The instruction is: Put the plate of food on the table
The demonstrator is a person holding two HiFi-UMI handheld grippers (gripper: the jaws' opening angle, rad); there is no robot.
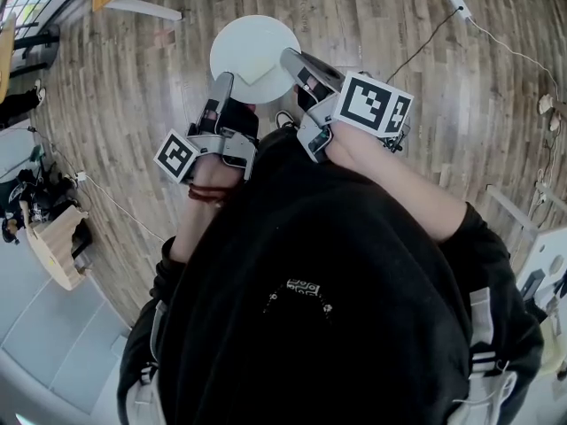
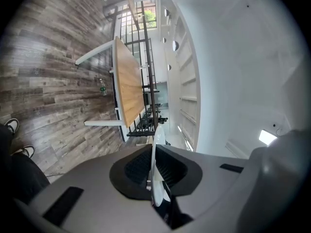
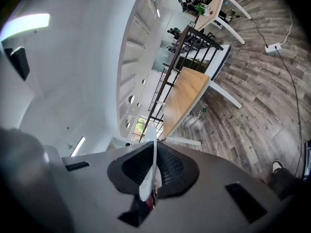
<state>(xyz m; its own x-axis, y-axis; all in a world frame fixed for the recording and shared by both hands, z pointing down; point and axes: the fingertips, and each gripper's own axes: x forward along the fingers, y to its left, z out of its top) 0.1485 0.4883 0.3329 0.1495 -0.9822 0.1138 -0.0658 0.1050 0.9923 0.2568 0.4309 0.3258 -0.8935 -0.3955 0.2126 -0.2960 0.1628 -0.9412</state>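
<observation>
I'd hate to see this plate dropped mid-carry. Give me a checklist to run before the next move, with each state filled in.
1. Left claw shut on the plate rim: ok.
2. Right claw shut on the rim: ok.
3. Plate held level: cannot tell.
4. Table in sight ahead: ok.
5. Plate above the table: not ok, it hangs over the floor.

You are holding a white plate (image 1: 252, 51) in the grey left hand-held gripper (image 1: 223, 85) and right hand-held gripper (image 1: 291, 58), black-and-white markers showing, above grey-brown wood-grain floor (image 1: 399, 25).
</observation>
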